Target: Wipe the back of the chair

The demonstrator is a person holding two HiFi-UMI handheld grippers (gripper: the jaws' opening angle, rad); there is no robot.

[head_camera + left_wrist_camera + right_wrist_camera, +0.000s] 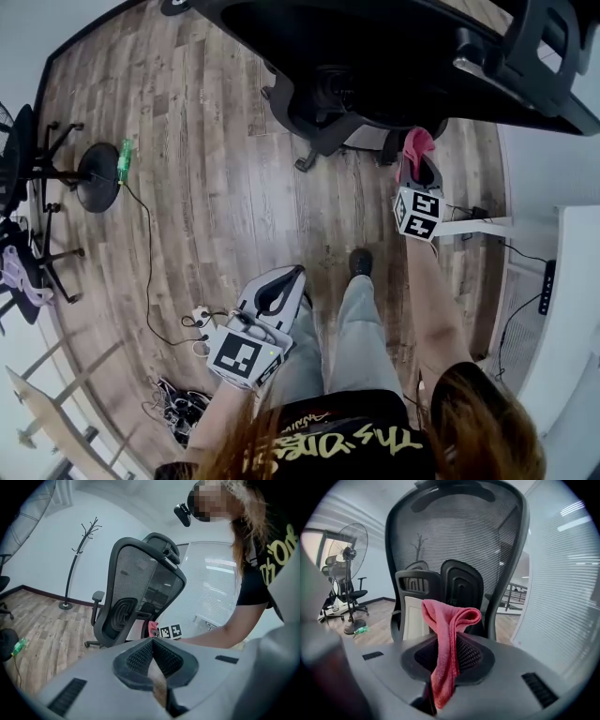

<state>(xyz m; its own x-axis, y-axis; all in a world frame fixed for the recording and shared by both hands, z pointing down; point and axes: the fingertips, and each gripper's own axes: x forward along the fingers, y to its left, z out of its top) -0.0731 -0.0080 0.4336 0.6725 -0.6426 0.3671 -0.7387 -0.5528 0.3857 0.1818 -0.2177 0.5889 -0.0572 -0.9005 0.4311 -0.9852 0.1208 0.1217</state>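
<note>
Right gripper (pixel 449 639) clenched on folded pink knit cloth (pixel 446 616) | black mesh chair back (pixel 454 541) ahead | left gripper (pixel 152 641) clenched, empty

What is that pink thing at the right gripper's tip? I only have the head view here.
Observer: It is a folded pink cloth, clamped between the jaws of the right gripper, with its loose end hanging down.
Operator: Is it on the chair?
Observer: Apparently not. The right gripper view faces the chair's mesh back head-on, and the cloth seems to stop short of it.
Operator: And the other hand?
Observer: The jaws of the left gripper are together with nothing between them.
</note>
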